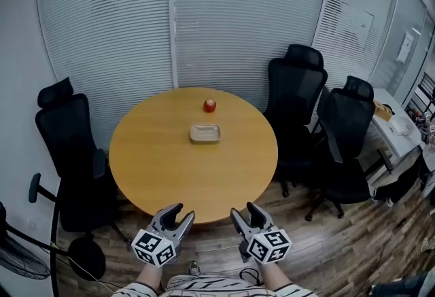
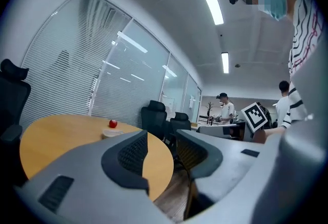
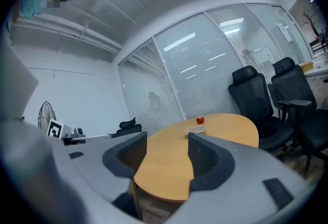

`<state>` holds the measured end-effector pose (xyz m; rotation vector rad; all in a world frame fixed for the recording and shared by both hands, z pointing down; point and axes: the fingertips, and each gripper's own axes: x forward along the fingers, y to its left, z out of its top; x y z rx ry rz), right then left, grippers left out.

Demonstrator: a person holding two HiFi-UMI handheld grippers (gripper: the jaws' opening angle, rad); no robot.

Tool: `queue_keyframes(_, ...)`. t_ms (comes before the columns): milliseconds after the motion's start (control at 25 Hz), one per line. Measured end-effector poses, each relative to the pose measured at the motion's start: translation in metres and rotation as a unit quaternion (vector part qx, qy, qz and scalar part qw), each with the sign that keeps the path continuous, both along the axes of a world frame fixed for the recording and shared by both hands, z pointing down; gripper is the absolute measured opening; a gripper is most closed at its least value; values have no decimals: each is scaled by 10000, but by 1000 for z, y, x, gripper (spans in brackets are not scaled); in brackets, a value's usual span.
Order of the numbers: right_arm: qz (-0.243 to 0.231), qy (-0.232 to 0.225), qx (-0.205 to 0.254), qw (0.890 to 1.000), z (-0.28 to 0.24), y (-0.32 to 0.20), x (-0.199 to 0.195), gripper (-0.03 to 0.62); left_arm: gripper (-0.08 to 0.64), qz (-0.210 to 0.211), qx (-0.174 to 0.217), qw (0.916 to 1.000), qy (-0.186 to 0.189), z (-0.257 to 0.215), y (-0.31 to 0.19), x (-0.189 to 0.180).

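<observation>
We hold both grippers low in front of us, just short of the near edge of the round wooden table (image 1: 156,166). The left gripper (image 1: 183,213) has its jaws spread, with only air between them. The right gripper (image 1: 242,210) is likewise parted and grips nothing. Near the table's middle lies a shallow rectangular beige dish (image 1: 205,133). Just beyond it, not touching, sits a small red fruit (image 1: 209,105); we cannot tell apple from tomato. Both lie well apart from the grippers. One black office chair (image 1: 64,132) stands at the table's left and two more (image 1: 296,95) at its right. White blinds (image 1: 238,17) cover the glass wall behind.
</observation>
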<state>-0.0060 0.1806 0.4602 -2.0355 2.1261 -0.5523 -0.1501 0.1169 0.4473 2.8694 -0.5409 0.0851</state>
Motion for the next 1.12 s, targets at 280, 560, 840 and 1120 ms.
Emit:
queue_keyframes(280,491,-186,-207,9984,20,-43,-4,244,154,116,-254,9995,-132,24,-63,-17)
queue_keyframes(560,913,-297,-427,9945,42,-67,-8,244,155,188,-502,9985,-96,46,-115,-29)
queue_keyframes(840,904,-342,-528,9939,52,-94,11,244,154,22,-694,9975,-156,65,-146,-18)
queue_keyframes(1120,561,-415,-539,9961,62,-148,54,244,154,-350,-668,9971,-135,71,-192,19)
